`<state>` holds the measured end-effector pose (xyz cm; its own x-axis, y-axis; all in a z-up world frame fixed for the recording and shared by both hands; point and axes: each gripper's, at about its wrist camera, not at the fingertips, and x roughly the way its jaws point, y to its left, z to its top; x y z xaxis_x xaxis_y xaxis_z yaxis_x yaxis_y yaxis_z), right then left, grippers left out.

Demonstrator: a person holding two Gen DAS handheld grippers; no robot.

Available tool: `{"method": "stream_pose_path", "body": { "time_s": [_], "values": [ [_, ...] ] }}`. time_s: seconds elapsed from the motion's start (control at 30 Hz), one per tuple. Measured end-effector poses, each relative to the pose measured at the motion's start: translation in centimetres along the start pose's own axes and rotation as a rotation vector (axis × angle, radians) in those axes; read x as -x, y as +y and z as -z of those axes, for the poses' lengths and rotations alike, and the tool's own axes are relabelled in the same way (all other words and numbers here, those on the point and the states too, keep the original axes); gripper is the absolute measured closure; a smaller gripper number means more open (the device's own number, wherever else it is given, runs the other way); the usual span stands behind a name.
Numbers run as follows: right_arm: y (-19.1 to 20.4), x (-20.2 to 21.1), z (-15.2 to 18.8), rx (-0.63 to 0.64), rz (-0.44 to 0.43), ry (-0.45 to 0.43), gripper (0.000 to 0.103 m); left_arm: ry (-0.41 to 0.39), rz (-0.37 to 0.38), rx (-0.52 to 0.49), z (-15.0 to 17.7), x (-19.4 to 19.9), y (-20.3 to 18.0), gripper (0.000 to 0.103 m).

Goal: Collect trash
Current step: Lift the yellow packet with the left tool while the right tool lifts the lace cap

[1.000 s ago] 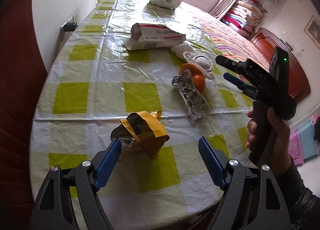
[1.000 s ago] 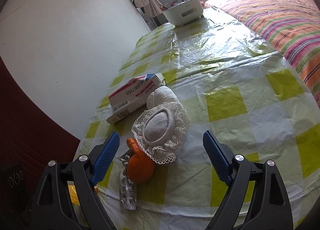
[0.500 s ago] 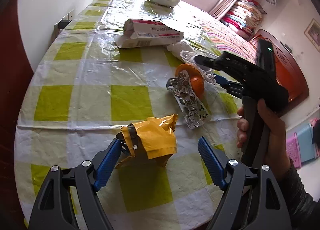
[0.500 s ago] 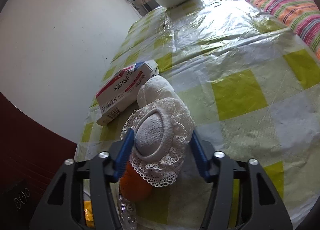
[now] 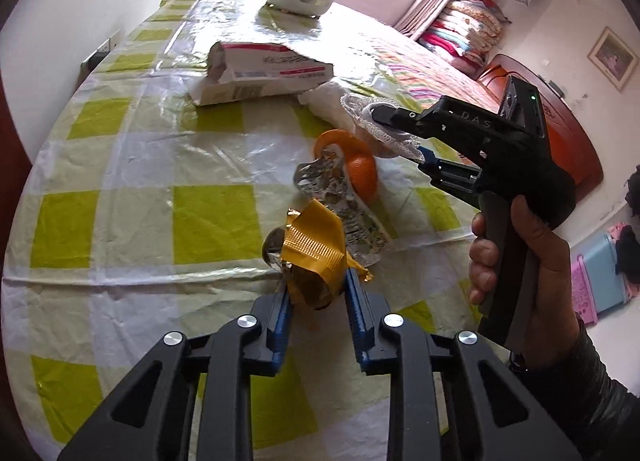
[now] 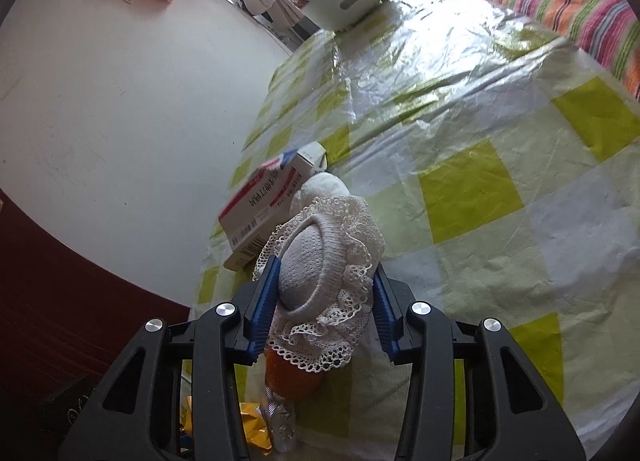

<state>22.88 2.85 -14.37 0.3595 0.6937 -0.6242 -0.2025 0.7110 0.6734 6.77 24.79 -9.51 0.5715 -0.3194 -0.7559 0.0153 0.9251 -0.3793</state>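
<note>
Left wrist view: your left gripper (image 5: pixel 318 293) has just been closing and now pinches the crumpled yellow wrapper (image 5: pixel 316 257) near the table's (image 5: pixel 120 165) near edge, both blue pads against its sides; the wrapper is thin foil-lined film, so expect it to weigh almost nothing, crush further under the squeeze and perhaps slide on its glossy face; the bunched lower body between the pads looks the surest place to hold, not the loose flap on top. Just beyond it lie a silver pill strip (image 5: pixel 344 213) and a piece of orange peel (image 5: pixel 356 165), touching each other; farther toward the wall-side edge sits a torn red-and-white box (image 5: pixel 260 73), light and stiff by the look of it.

In the right wrist view your right gripper (image 6: pixel 324 301) has also just been closing, and its pads press the sides of a white lace-trimmed cloth (image 6: pixel 320 261); it is soft and springy, likely to give and sag, so grip the thick knitted middle, not the lace fringe; it rests over the peel, near the table's middle, with the box just behind.
</note>
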Motion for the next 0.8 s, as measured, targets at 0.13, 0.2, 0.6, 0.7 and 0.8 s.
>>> {"method": "stream_pose_path", "body": {
  "time_s": [0.13, 0.2, 0.6, 0.7, 0.8],
  "values": [
    [1.0, 1.9, 0.1, 0.032, -0.015, -0.046, 0.061, -0.026, 0.003, -0.006, -0.3, 0.1, -0.4, 0.082],
    [1.5, 2.9, 0.3, 0.053, -0.027, -0.067, 0.061, -0.037, 0.009, -0.016, -0.4, 0.2, -0.7, 0.082],
    [1.5, 11.6, 1.8, 0.124, -0.049, -0.207, 0.061, -0.077, 0.054, -0.057, -1.3, 0.7, -3.4, 0.082],
    [0.4, 14.4, 1.8, 0.135, -0.027, -0.252, 0.061, -0.074, 0.075, -0.081, -1.5, 0.4, -4.7, 0.082],
    [-1.1, 16.4, 1.7, 0.141, 0.011, -0.294, 0.061, -0.064, 0.093, -0.108, -1.8, -0.2, -6.3, 0.082]
  ]
}}
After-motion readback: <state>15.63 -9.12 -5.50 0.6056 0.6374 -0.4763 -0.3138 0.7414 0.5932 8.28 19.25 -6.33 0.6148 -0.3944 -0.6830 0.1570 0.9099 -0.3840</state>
